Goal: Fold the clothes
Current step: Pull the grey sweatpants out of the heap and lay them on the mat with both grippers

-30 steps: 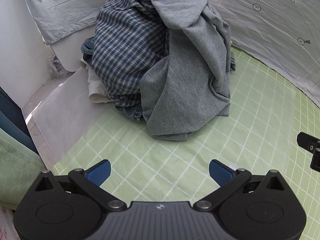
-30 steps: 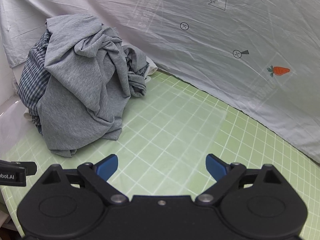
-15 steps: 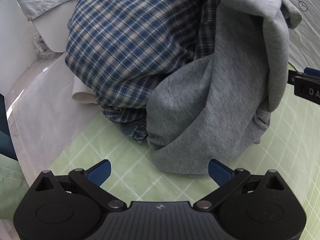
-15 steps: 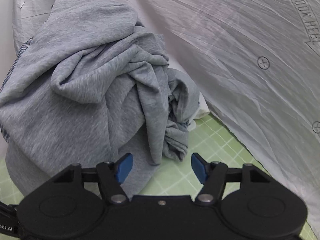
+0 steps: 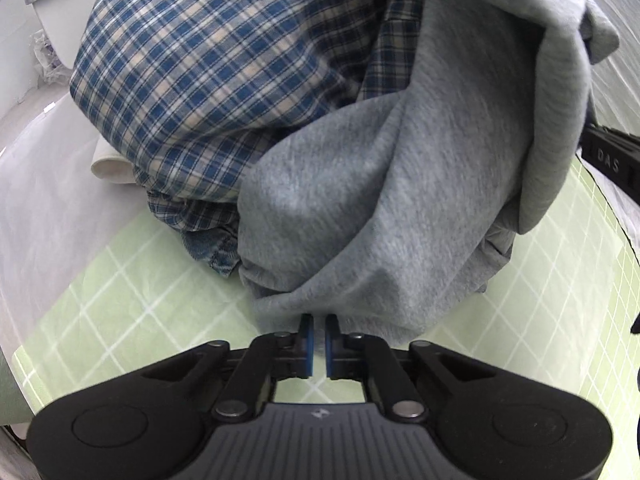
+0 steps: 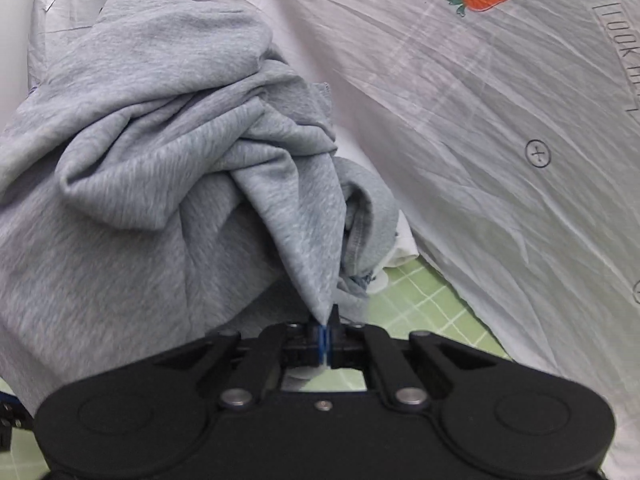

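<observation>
Laundry sits heaped at the edge of the green gridded mat point(image 5: 132, 312), and the grey sweatshirt point(image 5: 400, 208) draped over the pile is the piece being taken. The left gripper point(image 5: 316, 344) is pinched on the sweatshirt's bottom fold where it meets the mat; its blue pads stand a sliver apart with grey cloth bunched between them. The right gripper point(image 6: 325, 338) is clamped tight on a drooping point of the same garment point(image 6: 160, 184), which tapers down into the pads. Two holds on separate edges probably serve to lift the sweatshirt clear and spread it for folding.

The left wrist view alone shows what lies underneath: a blue plaid shirt point(image 5: 208, 80), a scrap of denim point(image 5: 212, 248) at the foot of the pile and something cream point(image 5: 110, 164) tucked behind. The right wrist view shows instead the white carrot-printed sheet point(image 6: 480, 128) backing the mat, a stitched hem point(image 6: 356, 240) and a white scrap point(image 6: 402, 248) beside it.
</observation>
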A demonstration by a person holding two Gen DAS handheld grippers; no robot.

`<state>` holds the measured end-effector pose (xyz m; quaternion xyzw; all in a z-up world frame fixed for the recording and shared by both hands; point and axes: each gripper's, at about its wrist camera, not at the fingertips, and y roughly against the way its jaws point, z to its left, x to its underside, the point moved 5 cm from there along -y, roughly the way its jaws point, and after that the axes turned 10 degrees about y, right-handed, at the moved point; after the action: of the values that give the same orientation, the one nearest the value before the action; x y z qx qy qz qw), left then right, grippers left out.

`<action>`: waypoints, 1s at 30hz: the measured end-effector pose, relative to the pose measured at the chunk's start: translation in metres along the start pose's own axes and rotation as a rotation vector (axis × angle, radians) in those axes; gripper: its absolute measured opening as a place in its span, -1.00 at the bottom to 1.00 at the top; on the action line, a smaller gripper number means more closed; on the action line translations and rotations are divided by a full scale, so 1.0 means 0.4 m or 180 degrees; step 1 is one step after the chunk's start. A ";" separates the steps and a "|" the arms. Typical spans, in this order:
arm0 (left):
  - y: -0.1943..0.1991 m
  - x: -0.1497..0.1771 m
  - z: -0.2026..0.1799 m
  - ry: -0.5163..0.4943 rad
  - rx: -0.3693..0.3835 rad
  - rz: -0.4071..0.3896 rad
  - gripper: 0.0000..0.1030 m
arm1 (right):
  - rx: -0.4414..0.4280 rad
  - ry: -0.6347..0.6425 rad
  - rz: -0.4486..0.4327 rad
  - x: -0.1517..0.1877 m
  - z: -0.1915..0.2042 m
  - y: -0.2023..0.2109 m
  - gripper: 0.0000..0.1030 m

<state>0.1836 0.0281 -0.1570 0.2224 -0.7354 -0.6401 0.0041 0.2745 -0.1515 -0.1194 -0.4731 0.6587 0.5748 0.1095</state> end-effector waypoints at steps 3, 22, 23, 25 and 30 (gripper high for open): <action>0.032 0.013 -0.014 -0.0145 0.0040 -0.0194 -1.00 | 0.0194 -0.0115 -0.0069 0.045 -0.047 0.076 -0.98; 0.119 0.329 -0.154 -0.0758 0.0254 -0.0047 -1.00 | 0.1164 -0.1241 0.0894 0.647 -0.221 0.484 -0.99; 0.125 0.348 -0.164 -0.0772 0.0261 -0.0050 -1.00 | 0.1217 -0.1342 0.0934 0.687 -0.233 0.513 -0.99; 0.137 0.388 -0.184 -0.0799 0.0274 -0.0055 -1.00 | 0.1326 -0.1506 0.1012 0.766 -0.256 0.575 -0.99; 0.166 0.508 -0.257 -0.0785 0.0330 -0.0025 -1.00 | 0.1644 -0.1552 0.1262 0.943 -0.290 0.741 -0.99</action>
<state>0.0089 -0.1307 -0.1324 0.1447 -0.7615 -0.6238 -0.1004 -0.1004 -0.4712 -0.1488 -0.1437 0.8146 0.4958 0.2646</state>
